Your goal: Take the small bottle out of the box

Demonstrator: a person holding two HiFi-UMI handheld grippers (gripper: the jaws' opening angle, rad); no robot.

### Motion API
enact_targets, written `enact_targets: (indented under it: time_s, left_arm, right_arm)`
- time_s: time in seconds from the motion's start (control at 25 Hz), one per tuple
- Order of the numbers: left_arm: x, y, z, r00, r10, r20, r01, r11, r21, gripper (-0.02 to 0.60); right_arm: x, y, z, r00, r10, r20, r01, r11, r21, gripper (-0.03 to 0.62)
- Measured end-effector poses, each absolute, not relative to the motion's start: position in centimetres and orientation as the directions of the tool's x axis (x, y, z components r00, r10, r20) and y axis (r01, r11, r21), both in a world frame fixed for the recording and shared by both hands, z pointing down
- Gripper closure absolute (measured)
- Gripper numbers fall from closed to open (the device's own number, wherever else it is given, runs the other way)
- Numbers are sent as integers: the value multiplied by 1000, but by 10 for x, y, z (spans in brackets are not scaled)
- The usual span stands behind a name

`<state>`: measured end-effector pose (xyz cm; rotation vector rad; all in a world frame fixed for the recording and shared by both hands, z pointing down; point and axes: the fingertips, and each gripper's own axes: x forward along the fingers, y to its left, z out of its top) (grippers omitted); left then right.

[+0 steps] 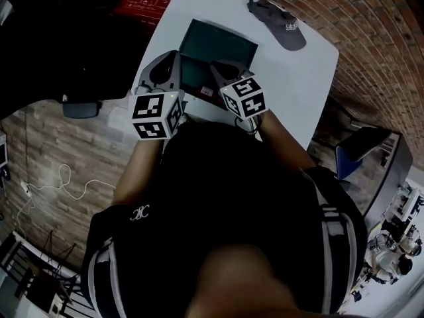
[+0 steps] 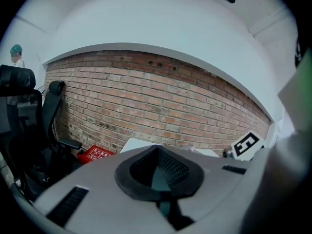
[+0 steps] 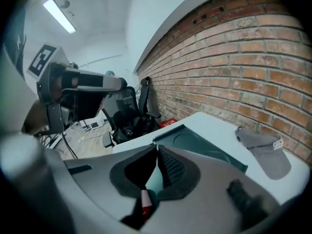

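A dark green box (image 1: 199,78) lies open on the white table (image 1: 291,78), with its lid (image 1: 218,42) tipped up at the far side. Both grippers hover over the box's near edge, close to the person's body. My left gripper (image 1: 174,58) is shut with nothing in it; in its own view the tips (image 2: 157,147) meet. My right gripper (image 1: 220,68) is shut too, its tips (image 3: 157,146) together and empty. Through the gap behind its pads a small white-and-red thing (image 3: 145,201) shows below, probably the small bottle. The box lid (image 3: 204,147) lies just beyond.
A grey cap (image 1: 278,22) lies at the table's far end (image 3: 265,152). A red case (image 1: 142,2) sits on the floor by the far left corner. Black office chairs (image 3: 129,108) stand left of the table, and a brick wall (image 2: 161,96) runs behind it.
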<state>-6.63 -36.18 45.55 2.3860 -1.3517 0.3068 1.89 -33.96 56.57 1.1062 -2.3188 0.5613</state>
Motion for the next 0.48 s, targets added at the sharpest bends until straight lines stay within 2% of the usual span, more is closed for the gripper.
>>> enact_targets:
  time_s: [0.4, 0.48]
  left_arm:
    - [-95, -344, 468, 452, -800, 394, -891, -388, 234, 569]
    - [-99, -341, 470, 442, -805, 396, -896, -377, 235, 569]
  right_arm:
    - [-8, -311, 602, -601, -395, 695, -675, 717, -175, 560]
    - [-10, -302, 612, -601, -335, 726, -630, 757, -173, 543]
